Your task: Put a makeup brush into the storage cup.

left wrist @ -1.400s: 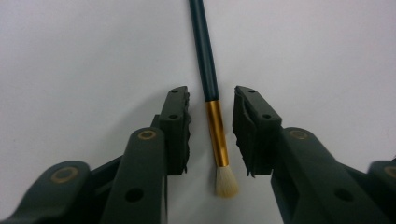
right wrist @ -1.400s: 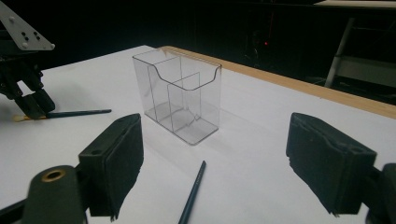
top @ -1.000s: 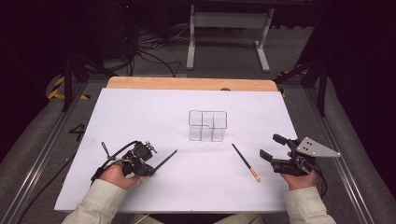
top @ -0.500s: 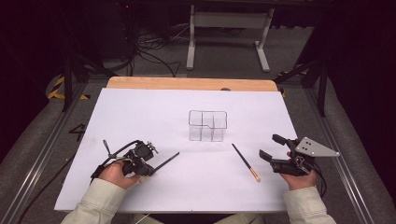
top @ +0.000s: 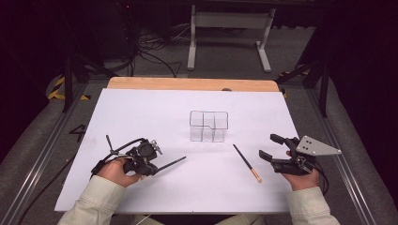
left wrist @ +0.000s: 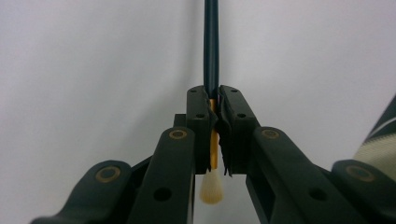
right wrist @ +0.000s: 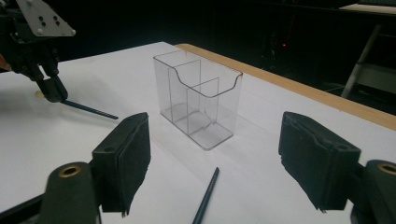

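My left gripper lies low at the front left of the white sheet, shut on a thin dark brush that points right. In the left gripper view the jaws pinch its gold ferrule, the cream tip behind them. A second dark brush with a tan tip lies loose right of centre. A clear three-part holder stands mid-table. My right gripper is open at the front right. Its jaws have just been closing a little, with nothing between them; the holder and loose brush lie ahead.
A white sheet covers the wooden table, whose bare edge shows at the back. Dark floor, cables and a table frame lie beyond. Metal rails run along both sides.
The right gripper's jaws stand slightly closer together. Both hands stay about where they were, and the left still holds its brush.
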The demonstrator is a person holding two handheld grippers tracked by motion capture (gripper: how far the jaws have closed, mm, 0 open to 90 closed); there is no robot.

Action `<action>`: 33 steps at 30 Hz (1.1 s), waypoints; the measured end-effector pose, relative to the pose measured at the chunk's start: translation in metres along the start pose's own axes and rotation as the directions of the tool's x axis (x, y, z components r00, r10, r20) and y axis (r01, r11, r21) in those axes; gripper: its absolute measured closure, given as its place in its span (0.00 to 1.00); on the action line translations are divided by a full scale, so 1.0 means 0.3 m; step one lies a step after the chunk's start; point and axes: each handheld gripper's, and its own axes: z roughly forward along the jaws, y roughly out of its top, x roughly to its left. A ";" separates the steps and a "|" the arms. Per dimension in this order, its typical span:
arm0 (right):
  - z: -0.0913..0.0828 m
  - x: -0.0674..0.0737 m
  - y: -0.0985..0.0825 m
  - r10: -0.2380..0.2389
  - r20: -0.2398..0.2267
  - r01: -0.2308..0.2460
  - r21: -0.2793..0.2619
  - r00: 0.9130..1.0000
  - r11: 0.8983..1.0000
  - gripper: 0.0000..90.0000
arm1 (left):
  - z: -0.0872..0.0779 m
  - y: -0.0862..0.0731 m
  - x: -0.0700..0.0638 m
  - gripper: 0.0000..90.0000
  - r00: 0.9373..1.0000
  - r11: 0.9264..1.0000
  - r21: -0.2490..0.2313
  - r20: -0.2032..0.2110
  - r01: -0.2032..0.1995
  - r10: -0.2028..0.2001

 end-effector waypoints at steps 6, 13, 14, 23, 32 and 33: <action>0.002 0.004 0.019 0.003 -0.053 -0.003 0.001 0.999 1.000 0.34 | -0.027 0.025 -0.020 0.92 0.998 0.999 -0.022 0.027 -0.048 0.049; 0.024 0.019 0.062 -0.010 -0.107 0.013 0.031 0.994 0.999 0.35 | -0.060 0.071 -0.045 0.92 0.993 0.993 -0.041 0.034 -0.111 0.112; 0.026 0.021 0.066 -0.012 -0.110 0.015 0.033 0.994 0.999 0.35 | -0.070 0.087 -0.054 0.92 0.992 0.991 -0.046 0.037 -0.123 0.125; 0.047 0.042 0.116 -0.051 -0.159 0.058 0.038 0.986 0.998 0.37 | -0.088 0.164 -0.100 0.92 0.977 0.977 -0.066 0.049 -0.203 0.207; 0.048 0.051 0.143 -0.064 -0.179 0.074 0.048 0.982 0.996 0.39 | -0.100 0.210 -0.131 0.92 0.964 0.963 -0.088 0.059 -0.255 0.261; 0.050 0.054 0.147 -0.067 -0.185 0.078 0.051 0.980 0.996 0.39 | -0.100 0.214 -0.134 0.92 0.961 0.960 -0.087 0.060 -0.266 0.271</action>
